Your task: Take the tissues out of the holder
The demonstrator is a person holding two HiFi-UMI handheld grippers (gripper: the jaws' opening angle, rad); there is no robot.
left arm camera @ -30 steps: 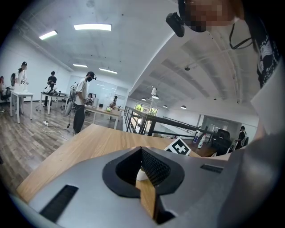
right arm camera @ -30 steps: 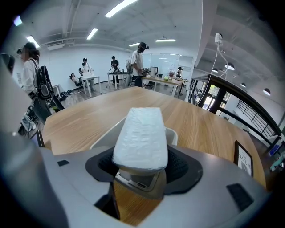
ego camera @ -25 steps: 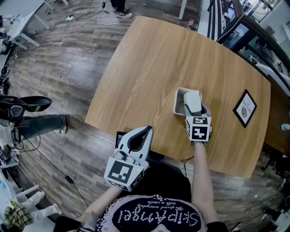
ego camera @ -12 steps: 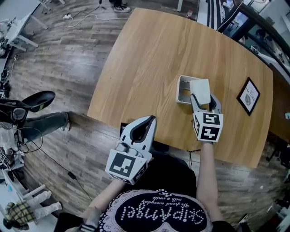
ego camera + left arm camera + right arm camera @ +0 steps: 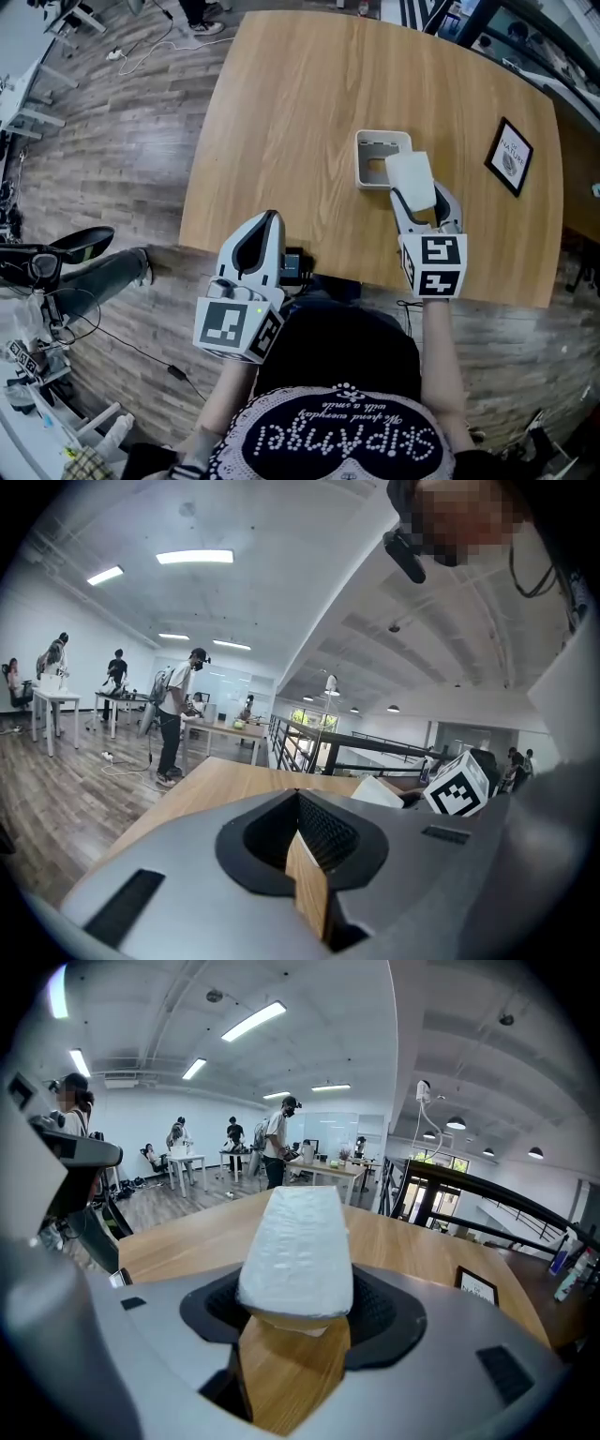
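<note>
The white tissue holder [image 5: 362, 161] stands on the wooden table [image 5: 291, 112] and looks hollow inside. Just near and to the right of it, my right gripper [image 5: 418, 201] is shut on a white tissue pack [image 5: 411, 178] and holds it above the table. In the right gripper view the tissue pack [image 5: 298, 1241] fills the gap between the jaws of the right gripper [image 5: 295, 1305] and hides the holder. My left gripper [image 5: 270, 219] hovers at the table's near edge, shut and holding nothing. In its own view the left gripper [image 5: 298, 799] has its tips touching.
A black-framed sign [image 5: 509, 155] lies at the table's right side, also seen as the framed sign [image 5: 476, 1288]. A small black object [image 5: 292, 266] sits at the near table edge. Cables and a chair [image 5: 66, 246] are on the floor at left. People [image 5: 178, 710] stand far behind.
My right gripper has risen with the tissue pack, from over the holder to near and right of it. My left gripper has shifted a little toward the table edge.
</note>
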